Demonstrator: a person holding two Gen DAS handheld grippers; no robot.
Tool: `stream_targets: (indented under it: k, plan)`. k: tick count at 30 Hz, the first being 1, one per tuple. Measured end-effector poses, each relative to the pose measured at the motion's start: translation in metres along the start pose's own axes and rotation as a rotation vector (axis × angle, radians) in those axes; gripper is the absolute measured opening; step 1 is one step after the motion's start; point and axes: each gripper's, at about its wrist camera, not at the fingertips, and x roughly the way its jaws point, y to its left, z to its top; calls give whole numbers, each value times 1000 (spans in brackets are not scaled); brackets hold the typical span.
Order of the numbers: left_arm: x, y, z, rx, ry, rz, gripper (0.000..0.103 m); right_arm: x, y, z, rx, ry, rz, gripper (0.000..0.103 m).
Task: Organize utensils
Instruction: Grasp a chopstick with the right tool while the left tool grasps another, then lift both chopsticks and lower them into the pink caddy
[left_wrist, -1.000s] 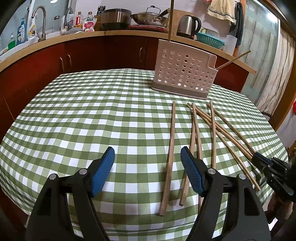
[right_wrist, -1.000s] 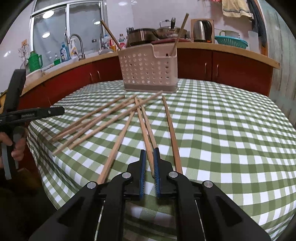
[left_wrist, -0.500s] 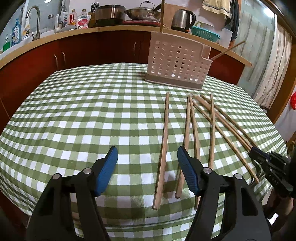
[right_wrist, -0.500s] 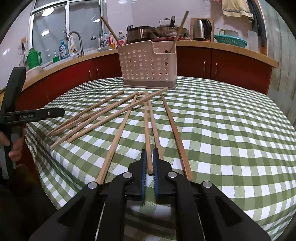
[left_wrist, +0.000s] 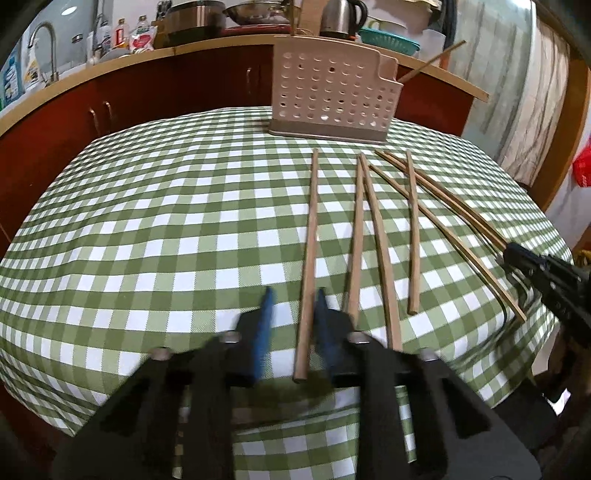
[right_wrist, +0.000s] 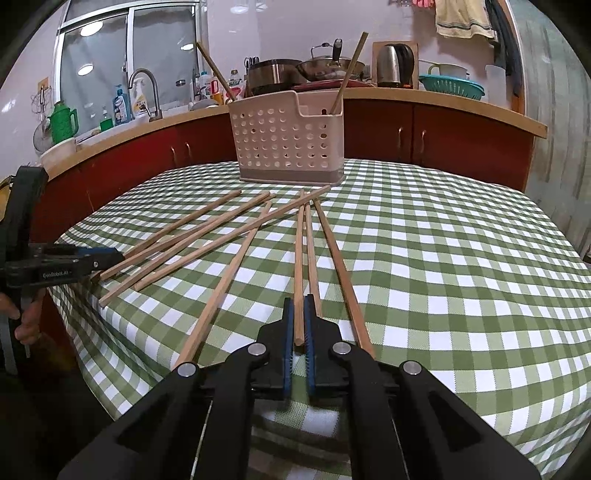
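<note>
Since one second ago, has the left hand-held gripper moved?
Yes. The left hand-held gripper came forward toward the utensil holder, its jaws closing around a chopstick.

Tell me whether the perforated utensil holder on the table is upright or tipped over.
Upright. The utensil holder stands on its flat base on the checked tablecloth, open top upward, with two chopsticks leaning out of it.

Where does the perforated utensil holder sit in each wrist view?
Left wrist: utensil holder at top centre-right, at the far side of the checked tablecloth, beyond the loose chopsticks.
Right wrist: utensil holder at upper centre, two chopsticks standing in it.
Shared landmark: the steel kettle on the counter behind.
</note>
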Motion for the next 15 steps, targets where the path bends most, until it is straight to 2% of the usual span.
stream_targets:
  k: [3,7,15]
  plan:
    - [-3,-3,-3,24,-1,-2,7,-4,1,2,4,-11,-3,6]
    - [-11,-3,-2,35,-28,17,7,-12,1,7,8,-34,-11,6]
    - [-45,-7,16,55,-166,64,7,-39,6,28,1,-121,-28,6]
